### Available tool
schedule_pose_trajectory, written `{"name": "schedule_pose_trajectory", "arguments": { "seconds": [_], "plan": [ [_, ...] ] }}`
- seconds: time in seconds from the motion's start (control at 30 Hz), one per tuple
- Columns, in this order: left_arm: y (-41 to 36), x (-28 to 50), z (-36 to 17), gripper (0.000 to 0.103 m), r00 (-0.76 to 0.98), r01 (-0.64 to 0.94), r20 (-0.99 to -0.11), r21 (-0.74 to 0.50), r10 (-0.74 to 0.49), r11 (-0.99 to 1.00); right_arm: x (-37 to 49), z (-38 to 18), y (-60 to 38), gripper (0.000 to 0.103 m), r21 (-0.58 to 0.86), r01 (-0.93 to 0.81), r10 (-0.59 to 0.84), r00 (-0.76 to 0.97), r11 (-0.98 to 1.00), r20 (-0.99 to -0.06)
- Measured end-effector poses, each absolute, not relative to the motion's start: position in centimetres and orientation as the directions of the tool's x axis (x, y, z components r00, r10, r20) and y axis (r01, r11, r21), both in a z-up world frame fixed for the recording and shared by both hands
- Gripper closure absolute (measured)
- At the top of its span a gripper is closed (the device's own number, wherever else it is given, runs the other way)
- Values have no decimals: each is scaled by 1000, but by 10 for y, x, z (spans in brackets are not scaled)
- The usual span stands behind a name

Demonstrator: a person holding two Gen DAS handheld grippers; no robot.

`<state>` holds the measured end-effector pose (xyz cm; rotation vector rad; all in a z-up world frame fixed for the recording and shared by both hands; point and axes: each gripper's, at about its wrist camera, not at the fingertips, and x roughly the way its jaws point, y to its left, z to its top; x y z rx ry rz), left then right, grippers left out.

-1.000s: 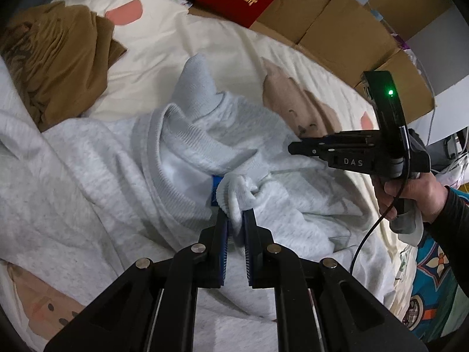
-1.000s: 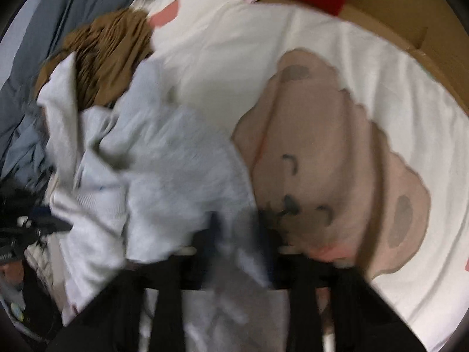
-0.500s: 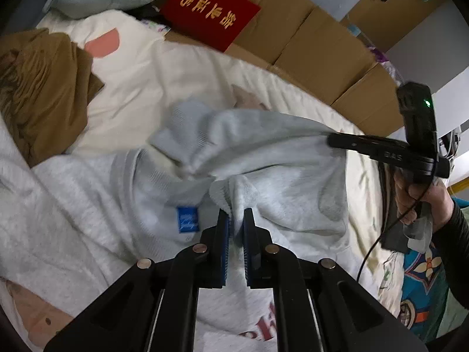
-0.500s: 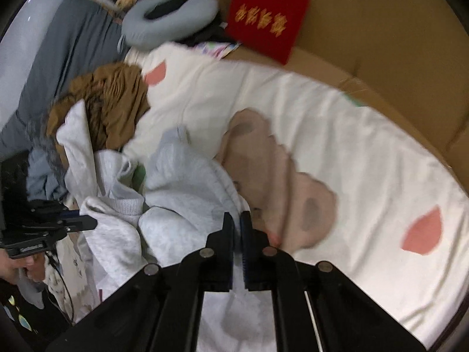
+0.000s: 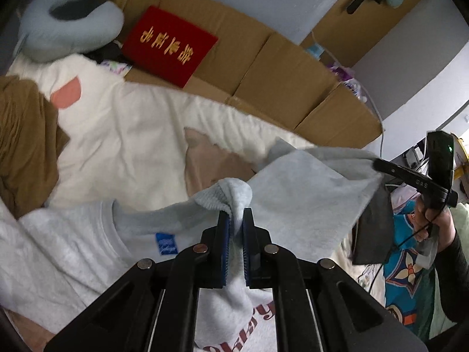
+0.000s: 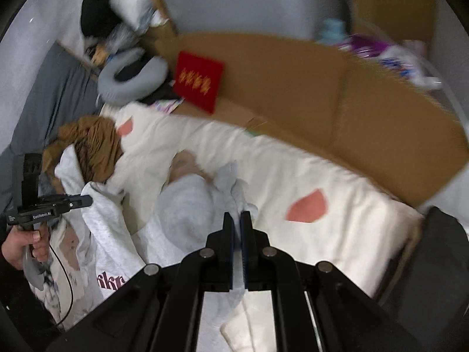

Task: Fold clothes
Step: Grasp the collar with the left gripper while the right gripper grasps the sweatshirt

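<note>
The left gripper (image 5: 236, 223) and right gripper (image 6: 236, 223) each clamp a fold of the pale grey fleece sweatshirt (image 5: 296, 193), stretched above the cream bear-print blanket (image 5: 132, 135)

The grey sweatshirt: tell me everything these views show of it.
The grey sweatshirt is a pale, heathered fleece-like knit with a ribbed edge, a small blue label and dark red lettering low on its front. It is partly lifted off the cream blanket: the left gripper pinches a bunched fold, the right gripper another, and cloth hangs stretched between them. The rest lies crumpled beside a brown garment.
</note>
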<state>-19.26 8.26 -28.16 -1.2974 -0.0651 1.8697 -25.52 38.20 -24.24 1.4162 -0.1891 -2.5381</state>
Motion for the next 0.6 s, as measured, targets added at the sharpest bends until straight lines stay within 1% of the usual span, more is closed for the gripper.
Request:
{"name": "schedule_pose_trajectory", "arguments": {
  "seconds": [0.2, 0.4, 0.6],
  "plan": [
    [100, -201, -258, 96, -139, -638, -721, -459, 678, -619, -226, -191, 432, 99, 231, 1, -181, -622, -973, -761],
    [136, -208, -244, 96, -125, -693, -711, -437, 692, -574, -191, -153, 484, 99, 239, -143, -77, -688, -960, -721],
    [179, -207, -237, 97, -91, -746, -717, -411, 691, -524, -154, -144, 519, 99, 227, -263, 23, -699, -938, -714]
  ]
}}
